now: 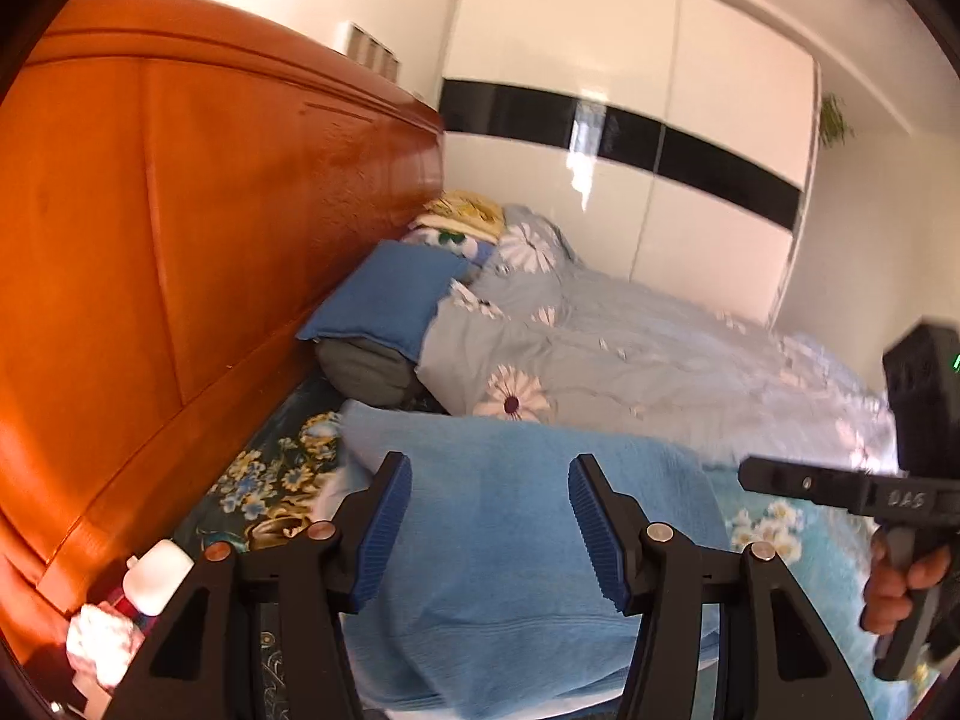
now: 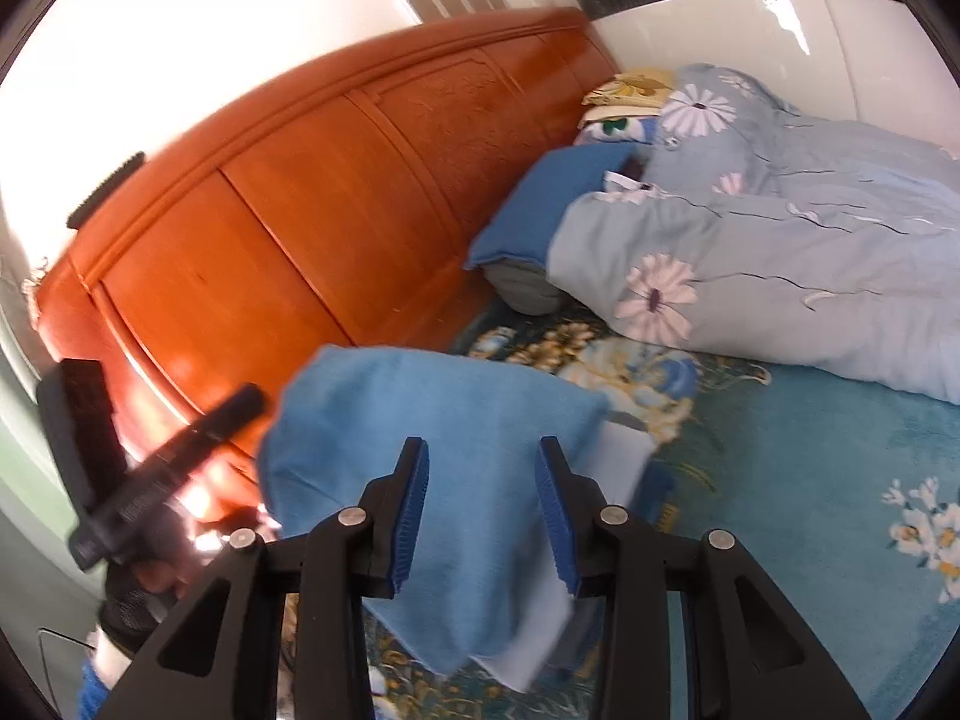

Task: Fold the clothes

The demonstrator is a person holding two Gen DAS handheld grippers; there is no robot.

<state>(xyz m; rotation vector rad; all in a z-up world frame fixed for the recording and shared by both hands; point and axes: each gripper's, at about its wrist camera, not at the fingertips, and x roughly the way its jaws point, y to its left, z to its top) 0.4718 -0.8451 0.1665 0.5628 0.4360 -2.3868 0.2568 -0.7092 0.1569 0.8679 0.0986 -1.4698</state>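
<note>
Meanwhile, on a bed spread with a dark teal floral sheet, a light blue terry-cloth garment lies in a soft folded heap near the bed's near edge, a little out from the orange wooden headboard. Both handheld claws hang directly over it, tilted downward. The left gripper stands fairly wide, its blue ribbed pads apart and clear of the cloth, nothing pinched between them. The right gripper is narrower but also parted, with the blue cloth visible through the gap and no fold caught. A paler grey-blue panel, whether lining or a second layer cannot be told, peeks from under the heap toward the foot side. The garment's long axis appears to run roughly along the bed's near edge, from the headboard side to the foot side, so each claw sits nearest one end: the left toward the headboard, the right toward the foot. Any next fold would likely turn on that split. A grey-blue daisy-print duvet and a blue pillow lie well apart, toward the bed's far side.
</note>
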